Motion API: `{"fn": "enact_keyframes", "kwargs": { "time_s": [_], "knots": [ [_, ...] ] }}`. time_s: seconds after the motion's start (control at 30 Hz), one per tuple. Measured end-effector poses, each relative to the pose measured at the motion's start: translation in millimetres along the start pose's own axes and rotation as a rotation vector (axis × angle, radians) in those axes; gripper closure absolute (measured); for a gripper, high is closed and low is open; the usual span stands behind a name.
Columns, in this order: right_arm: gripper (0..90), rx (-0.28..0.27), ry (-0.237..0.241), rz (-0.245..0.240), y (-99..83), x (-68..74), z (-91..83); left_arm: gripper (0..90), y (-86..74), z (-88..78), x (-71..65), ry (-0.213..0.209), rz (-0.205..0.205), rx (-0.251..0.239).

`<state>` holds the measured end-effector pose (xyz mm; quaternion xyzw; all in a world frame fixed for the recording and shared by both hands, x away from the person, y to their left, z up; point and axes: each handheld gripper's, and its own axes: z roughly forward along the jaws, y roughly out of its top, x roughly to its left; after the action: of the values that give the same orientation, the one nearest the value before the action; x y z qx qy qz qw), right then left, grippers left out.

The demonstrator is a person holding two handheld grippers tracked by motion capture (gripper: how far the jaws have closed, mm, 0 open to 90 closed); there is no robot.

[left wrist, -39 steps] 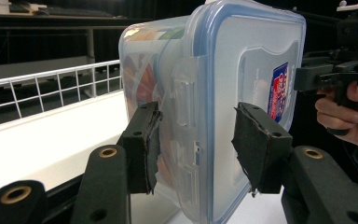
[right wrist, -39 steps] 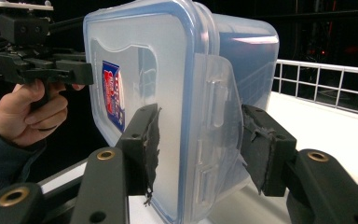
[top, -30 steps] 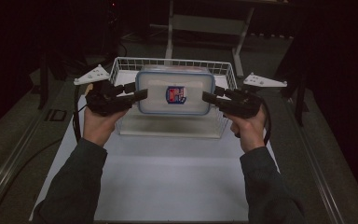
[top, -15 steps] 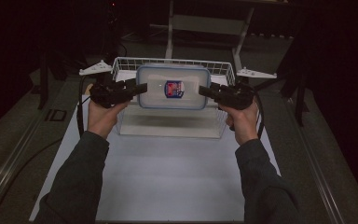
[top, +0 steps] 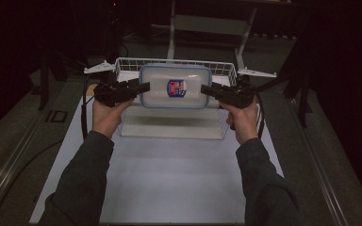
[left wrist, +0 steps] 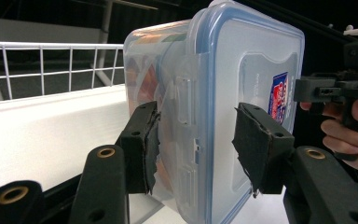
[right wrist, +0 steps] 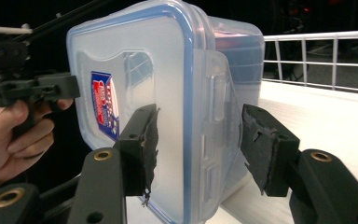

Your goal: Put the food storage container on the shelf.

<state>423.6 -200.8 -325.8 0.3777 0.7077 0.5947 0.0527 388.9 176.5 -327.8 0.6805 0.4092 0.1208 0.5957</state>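
From the high view, I have the lidded plastic food container (top: pixel 175 86) slung between my two hands, above the white wire basket (top: pixel 122 63) at the far end of the worktop (top: pixel 169 179). Its long axis runs side to side, from my left hand-held gripper (top: pixel 139 88) at one short end to my right hand-held gripper (top: pixel 206 89) at the other. Both sit equally near, so any move must be made by both together, along that line or straight down.

In the left gripper view, my left hand-held gripper (left wrist: pixel 193 140) straddles the container's (left wrist: pixel 214 93) latch end. One pad presses the body; the lid-side pad appears to stand just off the lid, so I cannot tell whether it is truly clenched.

In the right gripper view, my right hand-held gripper (right wrist: pixel 198 144) straddles the opposite latch end of the container (right wrist: pixel 168 93): lid-side pad on the lid, the other pad seemingly a little apart from the body. Again I cannot tell.
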Motion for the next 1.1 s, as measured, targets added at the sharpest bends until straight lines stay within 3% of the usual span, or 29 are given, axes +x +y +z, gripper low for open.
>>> {"fn": "enact_keyframes", "kwargs": {
  "time_s": [0.2,0.27,0.33,0.43,0.67,0.9,1.0,1.07,1.1],
  "knots": [
    [47.1,-0.008,-0.021,0.019,1.3,-2.7,1.5,49.9,1.9,4.0,0.1,0.018,-0.009,0.001],
    [47.2,-0.008,-0.022,0.024,1.4,-2.5,2.3,49.7,3.2,5.3,-2.0,0.059,-0.002,0.001],
    [47.3,-0.007,-0.031,0.020,1.6,-1.1,3.3,52.8,4.4,6.8,-3.2,0.067,0.004,0.007],
    [47.1,0.002,-0.044,0.029,2.9,0.2,5.8,51.7,5.7,12.6,-6.3,0.121,0.026,0.040],
    [46.7,-0.002,-0.061,0.071,6.7,-2.8,8.8,53.1,6.4,15.3,0.1,0.108,-0.029,0.027],
    [46.0,0.004,-0.127,0.105,12.7,-4.9,14.0,51.3,5.9,20.4,4.4,0.092,-0.079,0.023],
    [40.1,0.039,-0.166,0.091,11.4,-5.0,20.4,51.4,5.5,23.8,5.1,0.112,-0.070,0.029],
    [42.5,0.008,-0.164,0.129,10.3,-7.5,20.9,52.1,6.5,23.1,7.4,0.093,-0.094,0.001],
    [42.8,0.012,-0.164,0.133,10.4,-8.6,21.2,52.8,7.6,24.7,6.8,0.112,-0.082,0.014]
  ]
}}
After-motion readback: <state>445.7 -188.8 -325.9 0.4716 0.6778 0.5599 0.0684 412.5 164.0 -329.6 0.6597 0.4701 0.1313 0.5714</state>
